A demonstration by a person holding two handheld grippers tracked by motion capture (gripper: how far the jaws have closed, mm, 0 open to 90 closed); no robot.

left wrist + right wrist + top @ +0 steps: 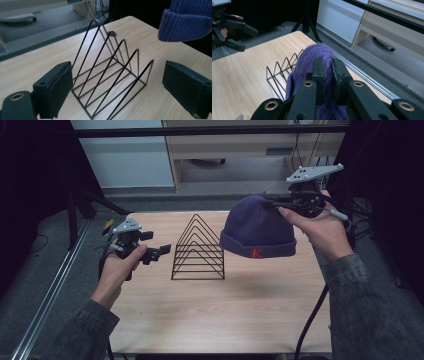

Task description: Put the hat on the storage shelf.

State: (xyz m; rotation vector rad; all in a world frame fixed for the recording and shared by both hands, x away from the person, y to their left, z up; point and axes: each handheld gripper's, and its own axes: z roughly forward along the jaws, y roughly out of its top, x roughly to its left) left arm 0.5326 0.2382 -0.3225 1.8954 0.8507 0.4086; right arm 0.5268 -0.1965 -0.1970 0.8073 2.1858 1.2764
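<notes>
Ideally, the purple knitted beanie (257,227), pinched by the closed right gripper (275,203), is lowered squarely, presumably onto the black wire rack (198,249), the wide-open, empty left gripper (162,253) kept clear.

In your left gripper view the beanie (186,21) is cut off by the top and right edges, so only its ribbed cuff shows, and the wire rack (110,77) runs off the bottom. In your right gripper view the fingers (319,75) hide the beanie's middle.
</notes>
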